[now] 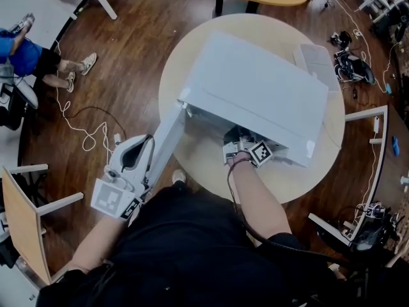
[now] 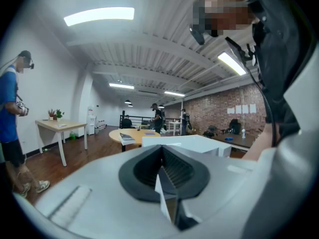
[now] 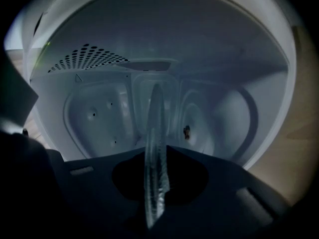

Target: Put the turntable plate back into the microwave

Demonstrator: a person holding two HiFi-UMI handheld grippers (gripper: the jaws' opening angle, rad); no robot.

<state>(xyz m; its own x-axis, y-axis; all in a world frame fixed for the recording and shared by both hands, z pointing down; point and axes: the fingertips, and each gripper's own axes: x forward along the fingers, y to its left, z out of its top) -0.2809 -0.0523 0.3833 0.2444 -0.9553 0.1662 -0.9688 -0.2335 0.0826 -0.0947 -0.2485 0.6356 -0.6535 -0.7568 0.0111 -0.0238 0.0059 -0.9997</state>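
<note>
The microwave stood on a round table with its door swung wide to the person's left. The left gripper was at the door's outer end. In its own view the jaws were closed on a thin white edge that looked like the edge of the door, most likely to stop the door swinging back into the opening while the other arm worked. The right gripper was reaching into the open front, and its jaws were clamped on the rim of the glass plate. In the right gripper view the plate showed edge-on as a narrow ribbed sliver running straight away from the camera. That placed the plate inside the mouth of the oven, in the air above the cavity floor and not yet set down. Gripping it by the rim left the whole underside free to go down flat. On the floor ahead, a small dark hub sat slightly right of the plate's line. The plate seemed to need carrying further in and centring over that hub before release, since a plate set down off-centre would probably sit tilted.
</note>
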